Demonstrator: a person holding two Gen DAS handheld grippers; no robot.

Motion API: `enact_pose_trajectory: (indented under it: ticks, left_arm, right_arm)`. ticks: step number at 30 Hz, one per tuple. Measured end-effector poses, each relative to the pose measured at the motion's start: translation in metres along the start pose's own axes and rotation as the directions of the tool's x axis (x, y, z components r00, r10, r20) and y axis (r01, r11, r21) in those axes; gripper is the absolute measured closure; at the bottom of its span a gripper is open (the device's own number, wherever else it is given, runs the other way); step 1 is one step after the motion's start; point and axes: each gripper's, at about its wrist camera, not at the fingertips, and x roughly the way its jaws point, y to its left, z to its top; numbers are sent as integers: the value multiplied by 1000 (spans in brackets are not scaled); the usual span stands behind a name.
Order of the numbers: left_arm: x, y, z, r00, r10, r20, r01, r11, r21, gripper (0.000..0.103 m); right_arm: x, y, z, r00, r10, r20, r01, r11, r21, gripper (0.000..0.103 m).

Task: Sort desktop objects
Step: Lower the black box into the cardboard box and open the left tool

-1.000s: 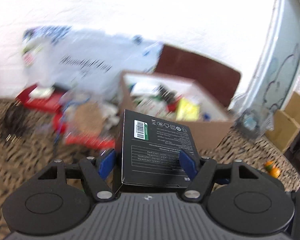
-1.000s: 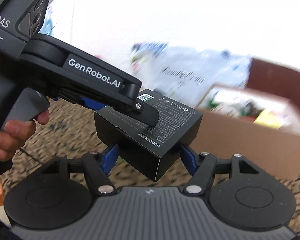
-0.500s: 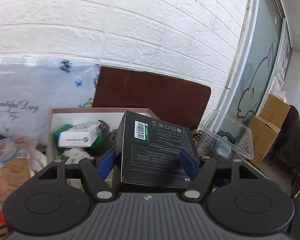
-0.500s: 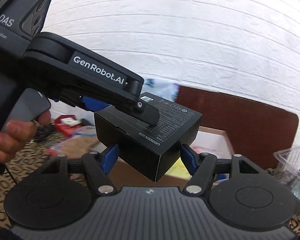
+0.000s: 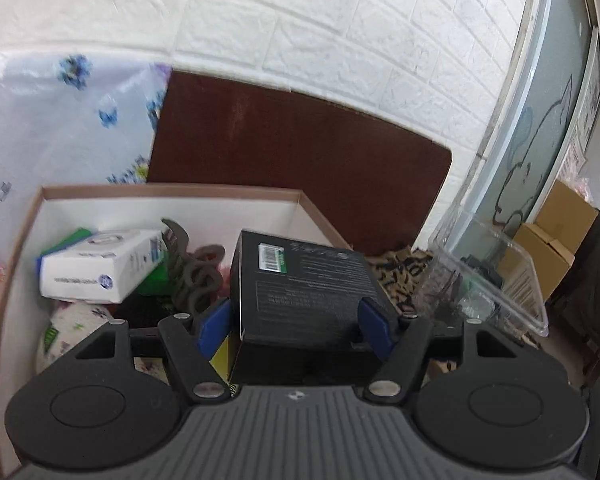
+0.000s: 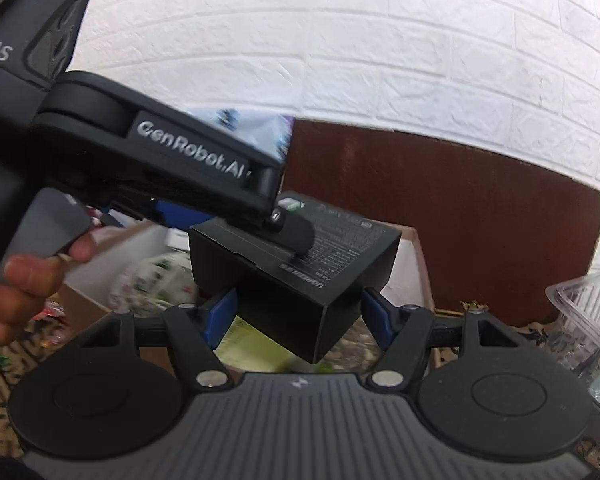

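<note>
A black box [image 5: 304,292] with a green barcode label sits between the blue pads of my left gripper [image 5: 296,320], which is shut on it. It hangs over the open cardboard box [image 5: 168,192]. In the right wrist view the same black box [image 6: 300,260] is held by the left gripper's finger [image 6: 292,236] from above, and it also sits between the blue pads of my right gripper [image 6: 300,316], which grips its lower corner over the cardboard box rim [image 6: 420,264].
The cardboard box holds a white carton [image 5: 100,268], a dark hair claw [image 5: 192,276] and a yellow packet [image 6: 252,344]. A clear plastic container [image 5: 496,276] stands to the right. A brown board [image 5: 300,164] leans on the white brick wall.
Both grippers carried the black box from beside the cardboard box to above its inside, then lower into it. Both grips stayed shut.
</note>
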Motion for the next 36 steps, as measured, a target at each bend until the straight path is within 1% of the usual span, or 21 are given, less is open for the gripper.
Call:
enact_pose_trajectory:
  ticks: [2,3,4,5,6,7,10,12,15,21,24,27,30,36]
  left_arm:
    - [8,0,-4,1000,-8,-25,9,1000,13,32]
    - [9,1,-6,999,-15,-34,15,1000,4,30]
    - [8,4,-7,999,-29,-37,29,1000,-7,26]
    - [7,5,-8,999,-40,-32,39,999,-16,20]
    - [5,6,-9,999,-39,-26,39,999,-20,17]
    - [3,6,-10,999,-30,-21,30,999,-21,14]
    - [-3,7,-10,999,-27,-25,27,999,-19,14]
    - [-9,8,-11,999,-33,-27,32,999,-32,13]
    - [-22,9,-15,999,-34,-29,33,998,-52,13]
    - [-64,10,-36,999,-20,-33,18,998,-55,11]
    - [-87,11,-48,999,27,-43,-29,998,-55,10]
    - [-108,13,-61,994,96,-47,-97,995,-19,10]
    - [-128,15,-77,986,159,-49,-158,987,7,10]
    - [-159,25,-108,971,229,-72,-228,974,14,10]
  right_arm:
    - [10,-5,-4,999,-21,-27,21,1000,9,36]
    - [14,-8,-6,999,-31,-38,32,999,15,36]
    - [16,-9,-7,999,-38,-37,39,999,18,34]
    - [21,-14,-7,998,-45,-32,45,999,21,28]
    - [20,-13,-8,998,-52,-20,53,998,21,20]
    - [15,-17,-12,998,-64,-4,65,998,20,18]
    - [14,-11,-13,994,-106,17,106,994,12,15]
    - [17,-9,-13,994,-108,19,108,994,22,13]
    - [8,-8,-10,994,-111,22,110,993,35,11]
    - [-28,16,-6,990,-121,71,116,990,76,9]
    - [-45,33,-7,989,-114,91,108,991,74,6]
    - [-57,54,-9,992,-93,82,88,994,63,6]
    - [-65,74,-13,997,-60,50,56,996,69,5]
    - [-78,112,-23,1000,7,-23,-5,996,94,5]
